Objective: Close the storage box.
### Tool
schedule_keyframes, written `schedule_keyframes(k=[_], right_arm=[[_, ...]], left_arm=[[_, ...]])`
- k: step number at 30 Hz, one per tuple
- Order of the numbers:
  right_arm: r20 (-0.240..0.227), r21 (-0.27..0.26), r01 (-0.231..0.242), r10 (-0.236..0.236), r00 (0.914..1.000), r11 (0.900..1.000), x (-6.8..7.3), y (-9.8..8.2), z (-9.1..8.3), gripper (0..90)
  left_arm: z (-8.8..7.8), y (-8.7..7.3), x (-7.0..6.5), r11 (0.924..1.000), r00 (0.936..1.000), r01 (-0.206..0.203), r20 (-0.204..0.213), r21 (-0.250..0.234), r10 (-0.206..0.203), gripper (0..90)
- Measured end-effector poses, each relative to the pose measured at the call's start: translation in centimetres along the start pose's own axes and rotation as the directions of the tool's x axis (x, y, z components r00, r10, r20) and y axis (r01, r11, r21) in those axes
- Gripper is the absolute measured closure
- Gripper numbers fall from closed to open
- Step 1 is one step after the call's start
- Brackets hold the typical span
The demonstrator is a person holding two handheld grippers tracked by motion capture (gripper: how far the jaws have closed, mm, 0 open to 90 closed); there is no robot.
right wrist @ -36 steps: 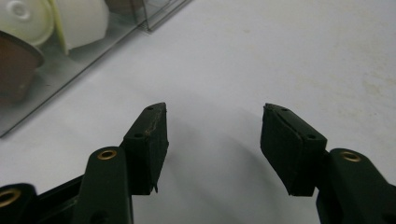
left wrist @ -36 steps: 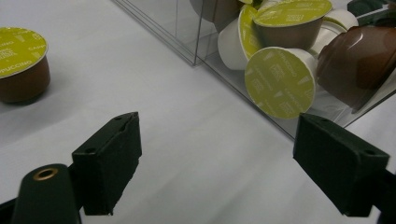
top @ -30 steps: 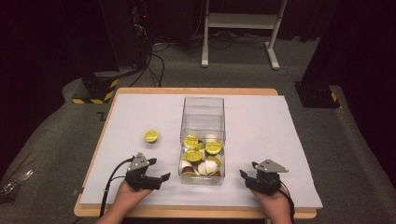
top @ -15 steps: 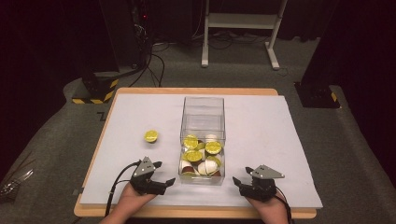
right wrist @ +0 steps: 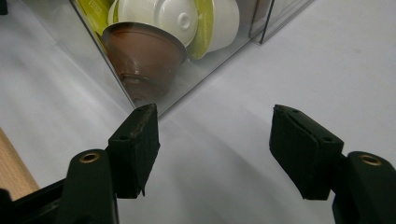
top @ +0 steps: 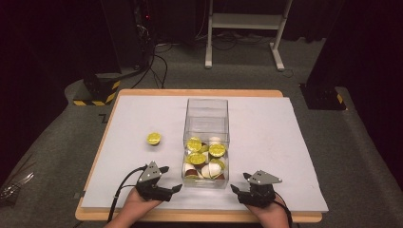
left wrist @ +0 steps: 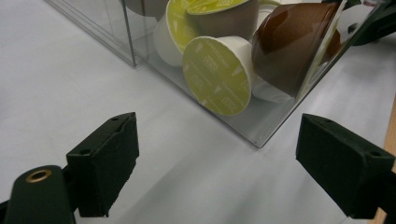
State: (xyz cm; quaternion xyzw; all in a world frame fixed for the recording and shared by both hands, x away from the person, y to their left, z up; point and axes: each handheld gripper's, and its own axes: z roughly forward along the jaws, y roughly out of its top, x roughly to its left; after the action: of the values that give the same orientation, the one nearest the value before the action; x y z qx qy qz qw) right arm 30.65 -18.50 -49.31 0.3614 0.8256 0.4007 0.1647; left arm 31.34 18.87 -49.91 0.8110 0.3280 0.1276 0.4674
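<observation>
A clear plastic box point(top: 206, 114) stands mid-table on a white sheet, its near half holding several coffee capsules point(top: 196, 158), green-lidded, white and brown. One lone green-lidded capsule point(top: 153, 138) lies on the sheet left of the box. My left gripper point(top: 170, 179) rests open near the front edge, just left of the box's near corner point(left wrist: 259, 140); a green-lidded capsule point(left wrist: 218, 74) shows through the wall. My right gripper point(top: 239, 183) is open to the right of the box, facing its other near corner; a brown capsule point(right wrist: 144, 53) lies behind the wall.
The white sheet point(top: 266, 128) covers a wooden table whose front edge point(top: 199, 217) runs under my hands. Beyond the table are a black-and-yellow base point(top: 92, 92), cables and a white frame point(top: 244, 28) on grey floor.
Both grippers have drawn back toward the front edge of the table and settled lower beside the box's near corners. The capsules and box have not moved.
</observation>
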Motion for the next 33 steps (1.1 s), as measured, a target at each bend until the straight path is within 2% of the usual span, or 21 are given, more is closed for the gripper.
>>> schedule_keyframes(k=[3, 7, 10, 12, 16, 19, 24, 29, 33], right_arm=[[-0.016, 0.01, 0.016, -0.016, 0.9997, 1.0, 0.1, 0.1, 0.4, 32.9], [-0.032, 0.006, 0.016, -0.015, 0.9994, 1.0, 0.3, 0.1, 0.5, 32.7], [-0.046, 0.01, 0.028, -0.028, 0.9985, 1.0, 0.5, 0.1, 0.7, 32.5], [-0.05, 0.005, 0.046, -0.046, 0.9977, 0.999, 0.9, 0.2, 0.7, 32.5], [-0.054, 0.0, 0.051, -0.051, 0.9972, 0.999, 1.1, 0.4, 0.6, 32.5], [-0.052, -0.02, 0.063, -0.064, 0.9966, 0.998, 1.3, 0.5, 0.5, 32.5], [-0.043, -0.05, 0.051, -0.053, 0.9977, 0.997, 1.3, 0.8, 0.3, 32.0], [-0.051, -0.051, 0.061, -0.064, 0.9967, 0.997, 1.4, 1.0, 0.6, 31.5], [-0.051, -0.052, 0.063, -0.065, 0.9966, 0.997, 1.5, 1.0, 0.6, 31.5]], left_arm=[[0.2, 0.1, 0.1, 1.0, 0.9999, 0.008, 0.012, 0.0, -0.008, 13.6], [0.3, 0.2, 0.0, 1.0, 0.9999, 0.008, 0.014, 0.001, -0.008, 13.6], [0.6, 0.3, -0.3, 1.0, 0.9998, -0.004, 0.02, 0.0, 0.004, 13.8], [0.8, 0.4, -0.8, 0.9996, 0.9995, -0.027, 0.015, 0.01, 0.026, 13.7], [0.9, 0.5, -1.1, 0.9992, 0.9992, -0.039, 0.009, 0.012, 0.039, 13.8], [1.0, 0.7, -1.3, 0.9996, 0.9996, -0.028, 0.008, 0.008, 0.028, 13.7], [1.1, 0.8, -1.6, 0.9994, 0.9995, -0.031, -0.01, 0.016, 0.031, 12.3], [1.0, 0.8, -1.3, 0.9999, 0.9997, -0.016, -0.021, 0.006, 0.016, 14.3], [0.8, 0.9, -1.1, 0.9998, 0.9995, -0.02, -0.026, 0.006, 0.02, 14.9]])
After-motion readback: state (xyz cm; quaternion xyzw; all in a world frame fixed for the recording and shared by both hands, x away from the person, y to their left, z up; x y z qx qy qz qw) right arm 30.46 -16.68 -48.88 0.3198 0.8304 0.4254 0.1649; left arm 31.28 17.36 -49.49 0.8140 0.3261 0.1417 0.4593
